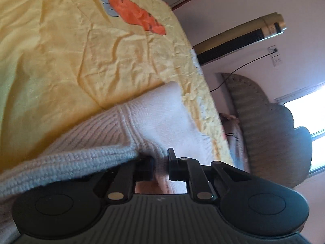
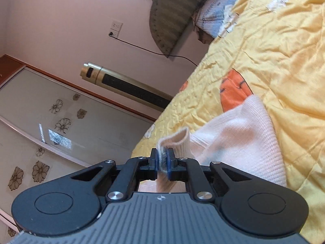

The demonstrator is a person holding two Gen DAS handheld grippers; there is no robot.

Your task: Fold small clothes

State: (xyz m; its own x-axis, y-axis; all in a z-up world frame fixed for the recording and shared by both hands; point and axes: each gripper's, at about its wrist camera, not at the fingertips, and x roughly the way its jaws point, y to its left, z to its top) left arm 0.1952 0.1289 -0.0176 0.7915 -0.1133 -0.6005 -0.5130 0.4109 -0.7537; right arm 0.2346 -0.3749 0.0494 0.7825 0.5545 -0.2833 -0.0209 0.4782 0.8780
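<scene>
Yellow quilt [image 1: 61, 50] with an orange carrot print [image 1: 136, 14] fills the field ahead of and below both claws; it is the working surface, crumpled and soft.

White knit garment [image 2: 239, 138], a small sweater by the look of its ribbed cuff and hem, lies on the quilt just ahead of the claws, partly lifted toward both of them.

Left gripper [image 1: 160, 165]: jaws narrow, clamped on a thick ribbed edge of the knit; a fold of grey-shadowed rib drapes over its left finger.

Right gripper [image 2: 161, 161]: jaws narrow, blue pads [image 2: 169, 162] pinching a ribbed cuff [image 2: 178, 142], which stands up just beyond the tips.

Handling estimate: light, limp, stretchy; no stiffness to hold a crease, so it will sag between the two holds. Knit is grippy, low slip risk, though a pull will stretch it. Best holds appear to be the ribbed bands, which are thicker and firmer than the body panel.
</scene>
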